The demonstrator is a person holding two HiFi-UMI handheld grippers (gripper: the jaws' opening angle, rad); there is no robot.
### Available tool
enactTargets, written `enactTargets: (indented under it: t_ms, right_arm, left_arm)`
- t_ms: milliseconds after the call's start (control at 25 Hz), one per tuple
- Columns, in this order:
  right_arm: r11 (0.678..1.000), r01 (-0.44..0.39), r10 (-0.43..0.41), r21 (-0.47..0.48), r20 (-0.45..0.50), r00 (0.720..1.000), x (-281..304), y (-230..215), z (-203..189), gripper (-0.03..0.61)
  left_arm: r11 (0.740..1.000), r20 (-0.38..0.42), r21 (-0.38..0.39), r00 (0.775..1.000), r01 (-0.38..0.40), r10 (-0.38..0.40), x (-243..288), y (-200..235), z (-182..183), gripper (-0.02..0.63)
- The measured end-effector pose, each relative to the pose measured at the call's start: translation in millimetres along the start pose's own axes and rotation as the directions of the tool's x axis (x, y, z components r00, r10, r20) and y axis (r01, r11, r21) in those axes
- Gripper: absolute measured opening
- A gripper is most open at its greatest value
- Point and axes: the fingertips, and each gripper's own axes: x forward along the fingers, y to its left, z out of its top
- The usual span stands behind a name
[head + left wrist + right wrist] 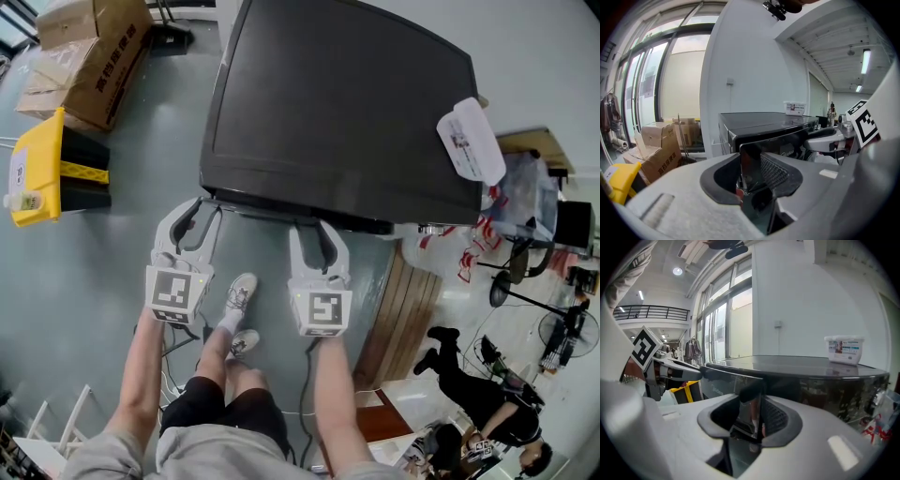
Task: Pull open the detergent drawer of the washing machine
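Around the black washing machine (347, 103) stood cardboard boxes (89, 56) and a yellow-and-black floor stand (42, 169) on its left, with slatted wooden boards (408, 309) on its right. A white labelled tub (472, 141) sat on the lid near the right edge. Along the top of the machine's front, the detergent drawer (262, 210) showed as a glossy dark strip, a narrow lip below the lid edge. The left gripper (208, 206) was clamped on its left end and the right gripper (312, 228) further right, each with its jaws partly closed, pads against the panel
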Motion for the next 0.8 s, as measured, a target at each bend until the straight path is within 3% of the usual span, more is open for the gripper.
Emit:
enactTargets:
  t_ms: [800]
  right_arm:
    - [0.999, 0.026, -0.025, 0.020, -0.016, 1.000, -46.1, 20.6, -17.0, 0.147]
  left_arm:
    - [1.000, -0.004, 0.000, 1.000, 0.007, -0.007, -44.7, -26.6, -18.2, 0.137]
